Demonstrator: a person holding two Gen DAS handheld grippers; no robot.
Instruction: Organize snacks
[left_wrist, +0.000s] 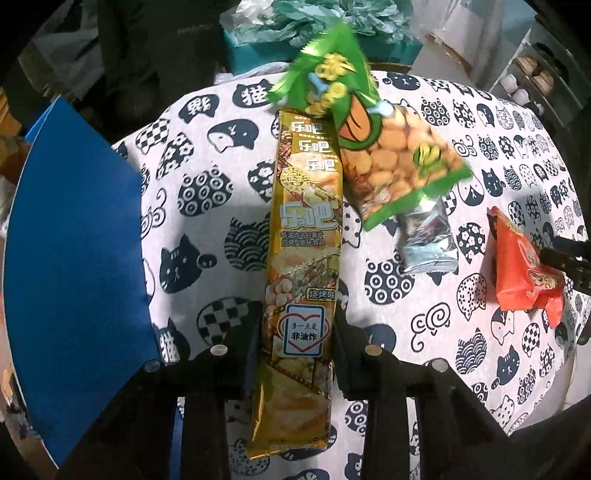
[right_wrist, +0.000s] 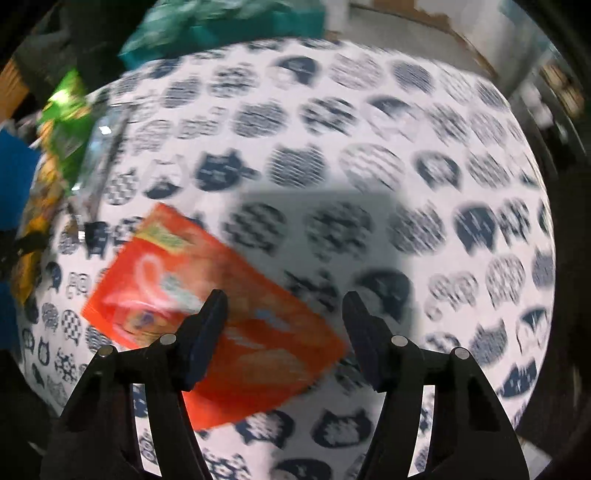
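Left wrist view: nearest the lens, the left claw (left_wrist: 295, 332) sits at 6 o'clock, its two black fingers pressed against the sides of a long, narrow gold foil packet of baked potato crisps (left_wrist: 301, 258). The packet runs from 6 towards 12 o'clock across the worktop, which is covered with a white cloth printed with navy cat heads (left_wrist: 480, 129). Whether the packet is lifted clear of the cloth cannot be told.

At 12 to 1 o'clock a green-and-clear plastic bag of round biscuits (left_wrist: 388, 155) lies against the gold packet's far end, partly over a small silver foil sachet (left_wrist: 428, 240). A flat blue panel (left_wrist: 74, 240) fills 9 o'clock.

Right wrist view, heavily blurred: the right claw (right_wrist: 284, 306) is spread about halfway, its fingers astride the near corner of a flat orange-red plastic snack pouch (right_wrist: 207, 306) that extends towards 9 o'clock. No pad visibly presses it.

Step in hand, judged: grasp stage, left pinch made, right one pending. Next move calls for centring the right claw over the pouch before closing, then lifting both snacks clear of the biscuit bag.
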